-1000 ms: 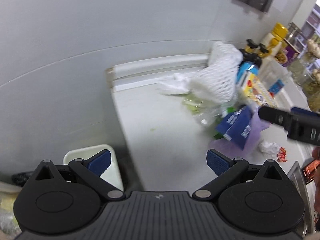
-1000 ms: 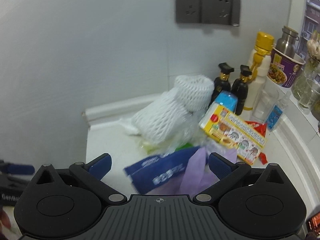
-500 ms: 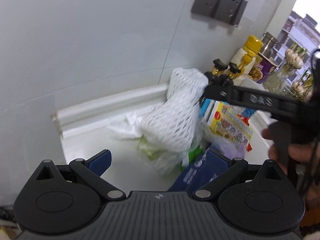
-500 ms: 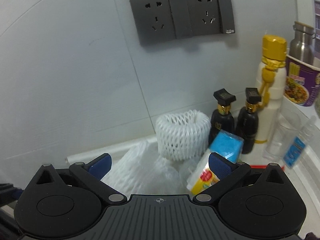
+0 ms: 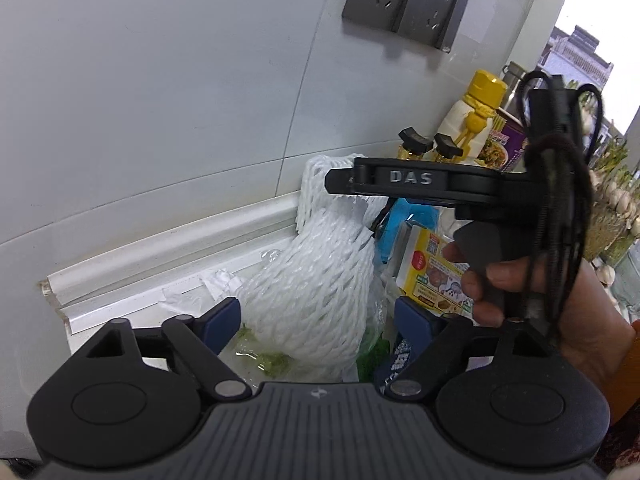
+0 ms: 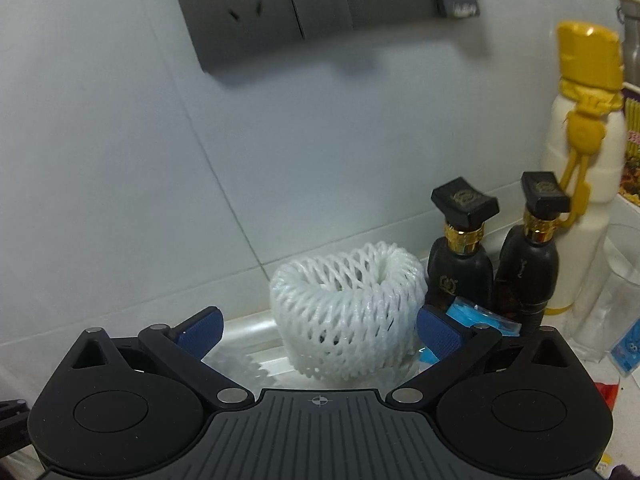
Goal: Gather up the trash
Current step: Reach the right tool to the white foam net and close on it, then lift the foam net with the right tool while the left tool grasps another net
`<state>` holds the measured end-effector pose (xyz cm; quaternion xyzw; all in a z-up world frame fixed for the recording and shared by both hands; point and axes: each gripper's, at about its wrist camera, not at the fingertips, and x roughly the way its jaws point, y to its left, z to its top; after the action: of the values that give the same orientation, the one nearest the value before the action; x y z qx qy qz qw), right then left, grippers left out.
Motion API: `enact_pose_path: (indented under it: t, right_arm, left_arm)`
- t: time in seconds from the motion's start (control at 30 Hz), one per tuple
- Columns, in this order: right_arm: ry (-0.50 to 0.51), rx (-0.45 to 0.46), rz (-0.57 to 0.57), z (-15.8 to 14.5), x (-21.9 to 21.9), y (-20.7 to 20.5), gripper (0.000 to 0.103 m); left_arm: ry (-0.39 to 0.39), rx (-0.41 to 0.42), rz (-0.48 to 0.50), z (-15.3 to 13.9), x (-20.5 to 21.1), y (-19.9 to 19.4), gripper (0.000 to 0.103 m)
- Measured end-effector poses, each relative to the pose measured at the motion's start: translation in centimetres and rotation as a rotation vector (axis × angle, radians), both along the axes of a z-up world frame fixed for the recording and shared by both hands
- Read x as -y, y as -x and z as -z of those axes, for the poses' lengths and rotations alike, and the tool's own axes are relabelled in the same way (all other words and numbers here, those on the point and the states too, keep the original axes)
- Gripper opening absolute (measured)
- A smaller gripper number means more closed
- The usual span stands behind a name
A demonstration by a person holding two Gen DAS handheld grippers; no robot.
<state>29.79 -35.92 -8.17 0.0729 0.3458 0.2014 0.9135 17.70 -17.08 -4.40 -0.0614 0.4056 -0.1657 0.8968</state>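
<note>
A pile of trash lies on the white counter against the wall. In the left wrist view a white foam net sleeve [image 5: 316, 276] lies over clear plastic with green scraps [image 5: 272, 360]; a yellow snack box [image 5: 434, 268] and a blue wrapper [image 5: 400, 360] lie to its right. My left gripper [image 5: 320, 320] is open, its fingers on either side of the sleeve's lower end. My right gripper [image 6: 316, 330] is open around a rolled white foam net ring [image 6: 344, 312]. The right gripper's body [image 5: 420, 180] shows side-on in the left view, held by a hand.
Two black bottles with gold collars [image 6: 460, 264] stand right behind the net ring. A white and yellow bottle [image 6: 584, 184], a clear cup [image 6: 612, 288] and a noodle cup [image 5: 504, 148] stand further right. Grey wall sockets [image 6: 320, 4] are above. A white backsplash strip [image 5: 172, 256] runs along the wall.
Both grippers have moved forward to the trash pile. The left swung from the counter's edge and bin to the net sleeve. The right rose and closed in on the net ring.
</note>
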Motion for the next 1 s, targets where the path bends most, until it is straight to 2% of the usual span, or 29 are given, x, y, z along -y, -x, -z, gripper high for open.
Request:
enact_pose_path:
  t: [0.17,0.33,0.4,0.5,0.57,0.6,0.7,0.77,1.0]
  right_arm:
    - [0.046,-0.046,0.033,1.1,-0.8,-1.8,0.101]
    - [0.044,-0.076,0.072,2.0,-1.2,-2.8,0.089]
    - [0.026,-0.083,0.083,2.1,-1.2,-2.9,0.079]
    - [0.018,-0.079,0.09,2.1,-1.4,-2.6,0.063]
    - [0.002,-0.074,0.091,1.8,-1.3,-2.3,0.056]
    - [-0.008,-0.074,0.095,1.7,-1.3,-2.2,0.051]
    - [-0.033,-0.075,0.119,1.7,-1.1,-1.7,0.039]
    - [-0.052,-0.076,0.139,1.5,-0.7,-1.4,0.036]
    - [-0.145,-0.05,0.179,-0.5,2.0,0.3,0.032]
  left_arm:
    - [0.02,-0.018,-0.003,0.4,0.1,-0.7,0.063]
    - [0.041,-0.035,0.0,0.5,-0.3,-1.0,0.048]
    - [0.042,-0.044,0.006,0.6,-0.5,-1.1,0.038]
    - [0.04,-0.041,0.013,0.4,-0.8,-0.9,0.032]
    - [0.039,-0.033,0.019,0.1,-1.0,-0.8,0.016]
    - [0.041,-0.033,0.022,0.0,-1.1,-0.7,0.014]
    - [0.052,-0.024,0.029,-0.3,-1.5,-0.5,0.01]
    - [0.053,-0.02,0.031,-0.4,-1.8,-0.4,0.008]
    - [0.092,-0.022,0.023,-0.7,-3.3,0.0,0.005]
